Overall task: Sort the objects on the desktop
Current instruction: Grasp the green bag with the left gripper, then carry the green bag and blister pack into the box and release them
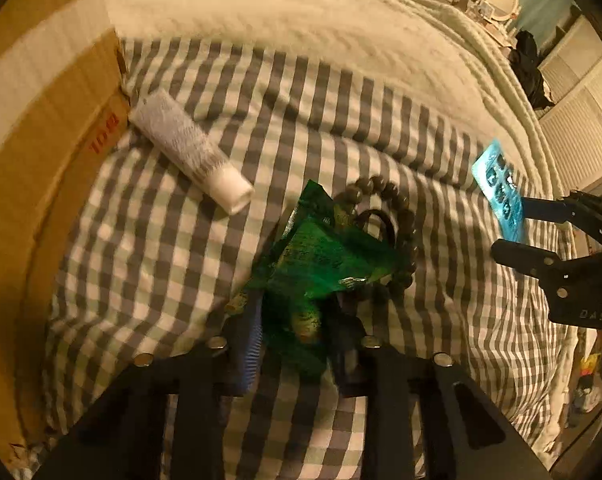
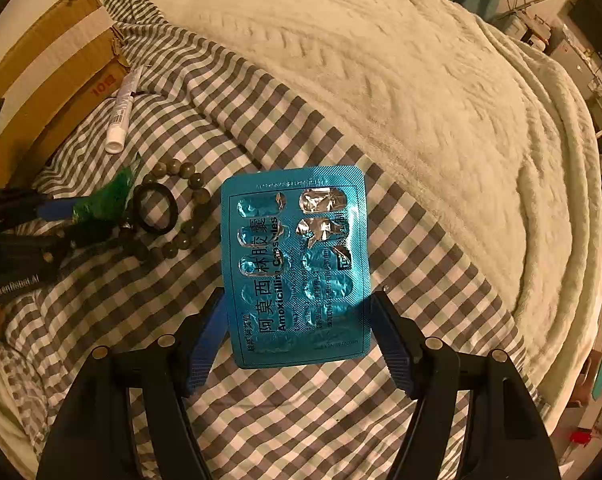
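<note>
Right gripper (image 2: 299, 332) clamped on the teal blister pack (image 2: 295, 264) (several pockets torn), raised over the checked bedsheet (image 2: 301, 420). Left gripper (image 1: 297, 332) pinching the green packet (image 1: 321, 256), beside bead bracelet (image 2: 181, 208) and black ring (image 2: 155, 209). White tube (image 1: 189, 148) nearer the cardboard box (image 1: 41, 120).

L wrist cam looks fwd/down along its black gripper fingers (image 1: 237, 356), close over the grey-and-white checked cloth (image 1: 341, 120), facing the cream quilted blanket (image 1: 261, 12); brown cardboard box (image 1: 41, 100) at its left edge. R wrist cam looks likewise, close above the teal foil blister pack (image 2: 297, 264). Shared btw views: cloth, box, white plastic tube (image 1: 189, 150), green foil packet (image 1: 321, 256), round bead bracelet (image 1: 401, 204), pack. Each cam sees the other gripper side-on at frame edge.
</note>
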